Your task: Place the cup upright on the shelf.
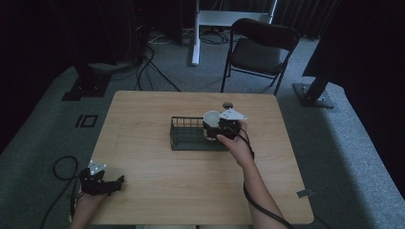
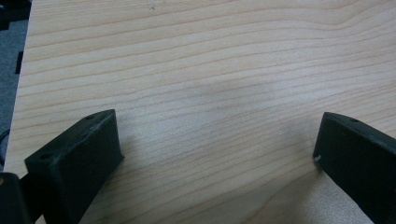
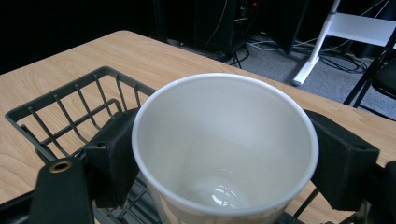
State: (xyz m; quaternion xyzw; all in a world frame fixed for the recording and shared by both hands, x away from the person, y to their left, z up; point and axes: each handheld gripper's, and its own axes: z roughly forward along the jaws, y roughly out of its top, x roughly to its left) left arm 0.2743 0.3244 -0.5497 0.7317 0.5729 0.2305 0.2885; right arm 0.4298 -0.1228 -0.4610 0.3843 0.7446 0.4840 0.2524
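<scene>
A white cup stands upright and empty between the jaws of my right gripper, which is shut on its sides. In the high view the cup is held over the right end of a dark wire basket in the middle of the table. My right gripper comes in from the basket's right side. My left gripper rests near the table's front left corner, open, with bare wood between its jaws. In the left gripper view its fingertips stand wide apart over the tabletop.
A small dark round object lies on the wooden table just behind the basket. A folding chair stands beyond the far edge. Cables run over the floor at the far left and by my left hand.
</scene>
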